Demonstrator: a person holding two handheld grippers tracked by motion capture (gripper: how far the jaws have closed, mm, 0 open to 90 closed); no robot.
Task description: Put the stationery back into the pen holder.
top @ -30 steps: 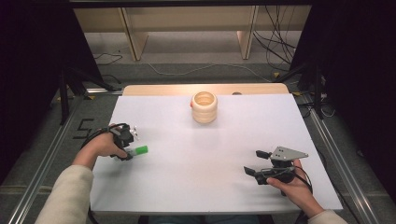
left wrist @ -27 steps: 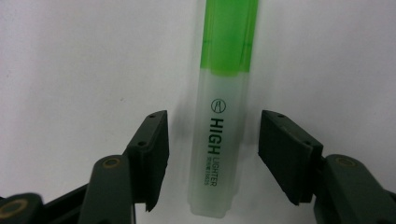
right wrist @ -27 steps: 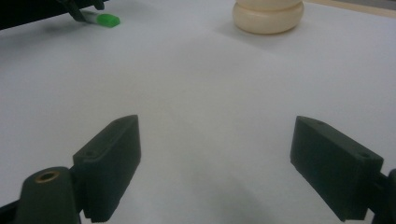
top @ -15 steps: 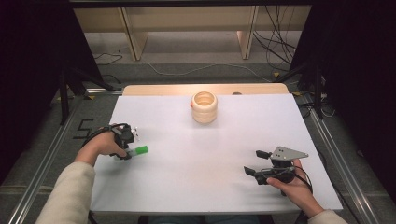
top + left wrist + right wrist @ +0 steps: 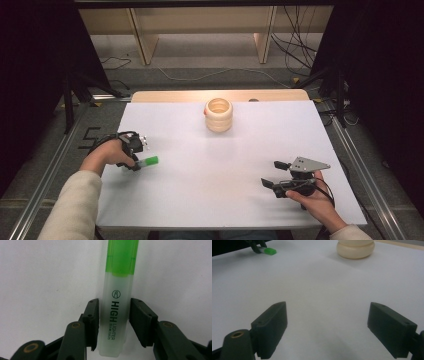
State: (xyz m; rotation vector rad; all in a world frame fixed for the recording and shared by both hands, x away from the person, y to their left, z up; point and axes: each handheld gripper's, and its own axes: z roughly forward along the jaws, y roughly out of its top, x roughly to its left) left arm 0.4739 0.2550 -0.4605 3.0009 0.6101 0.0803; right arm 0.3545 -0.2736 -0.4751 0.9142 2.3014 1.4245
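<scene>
**Left claw around highlighter, right claw idle**

Left claw [image 5: 136,161] sits low at the left side of the white surface [image 5: 220,200], person's hand on top of it. Highlighter [image 5: 117,307] lies flat on the surface between its jaws, green cap [image 5: 150,161] pointing toward the middle of the surface. Left gripper view: jaws have just been closing, with the pale barrel between them. Left pad looks to be against the barrel; right pad is just beside it, a thin gap showing. No firm grip yet.

Right claw [image 5: 278,174] rests near the front right of the surface, held in the person's right hand [image 5: 315,200]. Jaws stand wide, nothing between them; bare surface ahead in the right gripper view.

Cream ringed pot [image 5: 218,114] stands upright near the far edge, middle, well apart from both claws. Highlighter cap and left claw show far off at top left of the right gripper view.
</scene>
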